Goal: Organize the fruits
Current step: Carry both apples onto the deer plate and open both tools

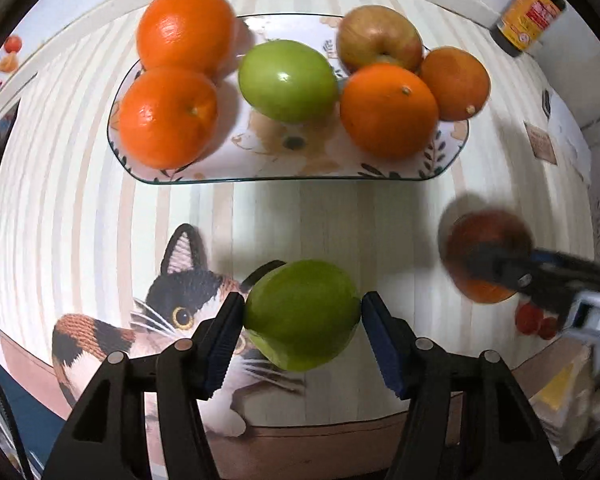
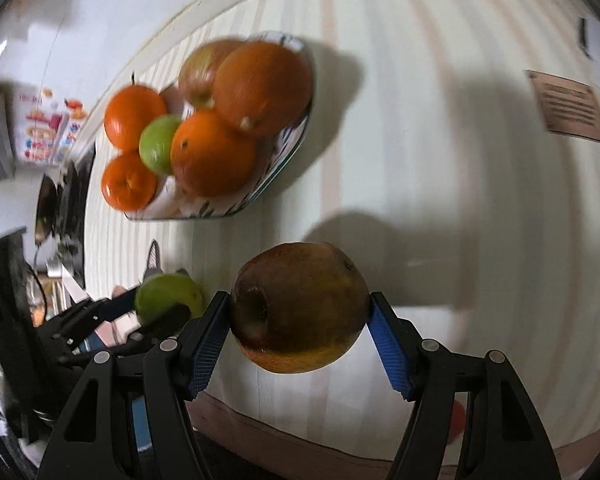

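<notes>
The left gripper [image 1: 302,314] clenches a green fruit [image 1: 302,315] between its blue pads, above a striped tablecloth [image 1: 80,184] printed with a calico cat [image 1: 172,300]. The right gripper [image 2: 300,312] grasps a brownish-red apple [image 2: 300,307] the same way, just right of the left one. Beyond both sits a leaf-patterned plate [image 1: 448,156] holding 4 oranges [image 1: 388,110], 1 green fruit and 1 apple [image 1: 378,36]. A yellow jar [image 1: 530,14] stands at the far right edge.
</notes>
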The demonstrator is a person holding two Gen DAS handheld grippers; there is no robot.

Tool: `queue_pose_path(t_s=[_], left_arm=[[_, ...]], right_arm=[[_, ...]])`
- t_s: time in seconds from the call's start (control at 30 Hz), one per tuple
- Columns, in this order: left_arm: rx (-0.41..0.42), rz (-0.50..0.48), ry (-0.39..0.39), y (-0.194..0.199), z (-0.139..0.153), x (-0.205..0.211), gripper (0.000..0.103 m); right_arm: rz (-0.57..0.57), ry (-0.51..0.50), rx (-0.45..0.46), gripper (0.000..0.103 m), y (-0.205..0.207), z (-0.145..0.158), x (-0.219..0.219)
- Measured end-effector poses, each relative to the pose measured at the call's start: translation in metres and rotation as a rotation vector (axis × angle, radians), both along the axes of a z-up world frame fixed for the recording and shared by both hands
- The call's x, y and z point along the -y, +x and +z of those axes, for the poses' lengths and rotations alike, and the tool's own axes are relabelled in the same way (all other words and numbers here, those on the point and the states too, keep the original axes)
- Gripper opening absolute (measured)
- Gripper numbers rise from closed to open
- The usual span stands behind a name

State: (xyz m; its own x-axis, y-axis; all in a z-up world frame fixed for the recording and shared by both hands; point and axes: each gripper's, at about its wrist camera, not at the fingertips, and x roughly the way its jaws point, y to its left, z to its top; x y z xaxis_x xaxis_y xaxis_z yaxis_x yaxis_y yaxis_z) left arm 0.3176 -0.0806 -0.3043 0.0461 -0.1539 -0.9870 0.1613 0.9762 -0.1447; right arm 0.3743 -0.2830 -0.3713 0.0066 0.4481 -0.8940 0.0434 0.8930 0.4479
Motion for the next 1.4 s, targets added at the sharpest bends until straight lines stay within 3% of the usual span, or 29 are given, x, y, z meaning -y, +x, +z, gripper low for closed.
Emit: queue_pose_path(t_s=[0.37,0.63,0.83,1.0,1.1,1.23,1.4], left_arm=[[0.030,0.054,0.009,-0.001,0.007,-0.024,0.058],[0.080,0.099,-0.048,0.008,0.052,-0.045,0.058],[0.139,0.170,-0.129,0.043,0.103,-0.068,0.058],[0.165,0.165,-0.140,0.105,0.127,-0.074,0.058],[0.149,0.163,-0.116,0.145,0.121,-0.072,0.058],[0.056,0.134,-0.116,0.189,0.101,-0.068,0.058],[-0.035,0.050,-0.074,0.213,0.074,-0.046,0.058]], right_arm=[[0.030,-0.017,0.010,0.071,0.001,0.002,-0.013],[0.021,0.017,0.035,0.071,0.010,0.021,-0.020],[0.003,0.085,0.117,0.071,0.039,0.062,-0.025],[0.046,0.084,0.200,0.071,0.078,0.089,-0.047],[0.082,0.058,0.229,0.071,0.104,0.093,-0.065],[0.116,0.037,0.227,0.071,0.128,0.086,-0.087],[0.118,0.040,0.197,0.071,0.140,0.070,-0.102]])
